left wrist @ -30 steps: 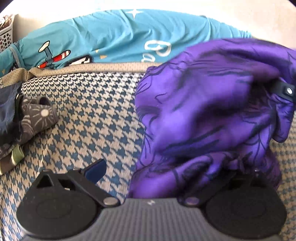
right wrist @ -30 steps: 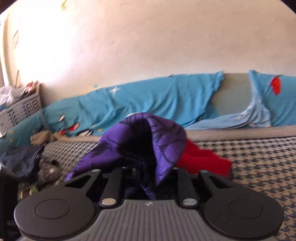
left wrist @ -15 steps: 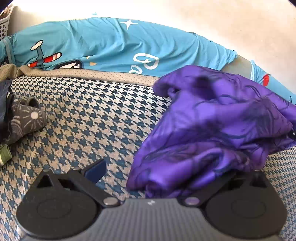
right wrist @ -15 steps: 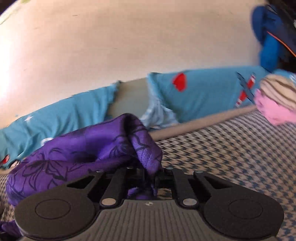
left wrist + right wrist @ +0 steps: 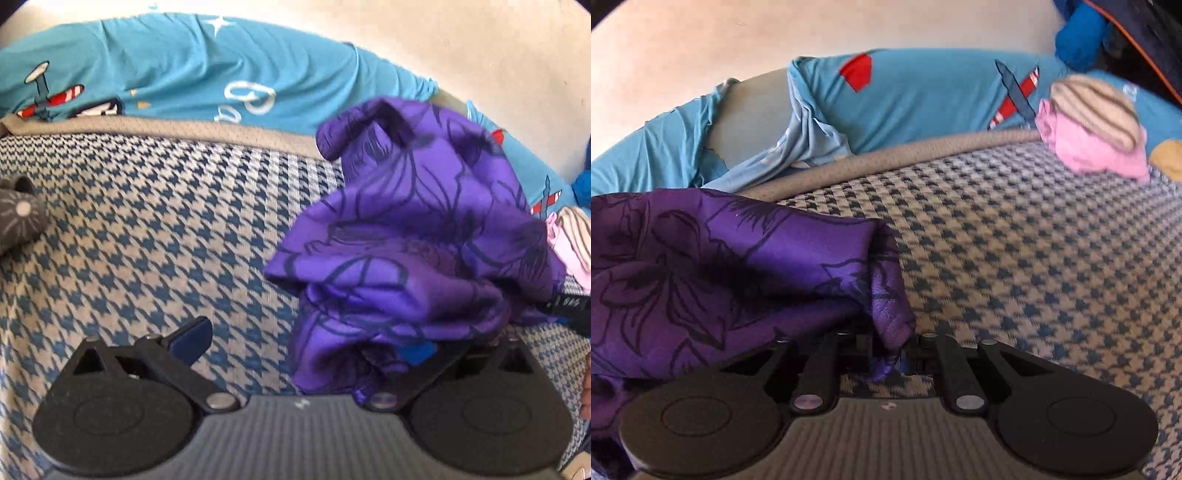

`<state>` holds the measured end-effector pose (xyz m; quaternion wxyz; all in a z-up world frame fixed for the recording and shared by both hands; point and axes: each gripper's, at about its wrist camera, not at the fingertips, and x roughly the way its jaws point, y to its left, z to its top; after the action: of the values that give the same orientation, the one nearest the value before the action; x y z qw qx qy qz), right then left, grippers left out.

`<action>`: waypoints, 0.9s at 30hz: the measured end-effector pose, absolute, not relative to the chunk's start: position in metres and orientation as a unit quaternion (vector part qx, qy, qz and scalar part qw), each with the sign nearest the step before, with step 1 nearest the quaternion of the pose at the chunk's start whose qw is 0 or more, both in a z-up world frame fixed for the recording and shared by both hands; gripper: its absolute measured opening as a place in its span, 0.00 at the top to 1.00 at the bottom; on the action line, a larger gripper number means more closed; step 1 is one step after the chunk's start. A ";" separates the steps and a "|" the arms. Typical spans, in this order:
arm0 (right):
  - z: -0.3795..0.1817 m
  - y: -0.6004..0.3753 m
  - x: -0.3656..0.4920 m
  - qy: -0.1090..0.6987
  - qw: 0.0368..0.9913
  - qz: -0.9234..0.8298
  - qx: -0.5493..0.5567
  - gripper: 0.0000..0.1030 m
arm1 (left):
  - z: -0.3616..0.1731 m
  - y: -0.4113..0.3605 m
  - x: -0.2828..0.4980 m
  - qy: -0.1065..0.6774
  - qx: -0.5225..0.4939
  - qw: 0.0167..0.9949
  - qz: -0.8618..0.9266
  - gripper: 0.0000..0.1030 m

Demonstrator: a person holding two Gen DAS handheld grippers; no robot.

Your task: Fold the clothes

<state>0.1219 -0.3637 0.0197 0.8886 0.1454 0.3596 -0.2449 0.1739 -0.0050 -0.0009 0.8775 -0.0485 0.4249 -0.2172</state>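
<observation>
A purple garment (image 5: pixel 424 236) with dark flower outlines hangs bunched over the houndstooth bed cover (image 5: pixel 147 240). My left gripper (image 5: pixel 306 345) stands wide open. Its left pad (image 5: pixel 192 339) is bare, and the cloth drapes over its right finger, whose blue pad peeks out. In the right wrist view the garment (image 5: pixel 720 277) lies to the left, and a corner of it runs down between the narrow jaws of my right gripper (image 5: pixel 888 356). Those jaws are opening slightly while the cloth still sits pinched between them. A black finger (image 5: pixel 570 308) of that gripper shows at the garment's right edge.
Blue bedding (image 5: pixel 184 74) printed with planes lines the wall behind the bed. A pink and striped pile of clothes (image 5: pixel 1097 125) sits at the far right. A grey patterned garment (image 5: pixel 22 218) lies at the left edge. Dark blue fabric (image 5: pixel 1082 37) hangs at the upper right.
My right gripper has swung right and lower with the purple corner in it, so the pink pile has come into view. The garment has sunk and bunched. My left gripper stayed open.
</observation>
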 end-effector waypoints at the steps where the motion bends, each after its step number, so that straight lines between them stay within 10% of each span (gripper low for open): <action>1: 0.021 -0.365 0.119 0.356 0.890 -0.243 0.147 0.79 | -0.003 -0.006 0.174 0.425 -0.047 0.877 -0.217 0.00; 16: 0.049 -0.353 0.090 0.357 0.904 -0.223 0.074 0.31 | -0.012 -0.018 0.172 0.423 -0.041 0.876 -0.229 0.00; 27: 0.059 -0.348 0.058 0.333 0.911 -0.231 0.072 0.29 | -0.016 -0.018 0.170 0.424 -0.043 0.875 -0.232 0.00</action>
<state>0.0583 -0.3484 0.0588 0.9114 0.0722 0.3326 -0.2315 0.1701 -0.0181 -0.0160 0.8745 -0.0429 0.4236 -0.2323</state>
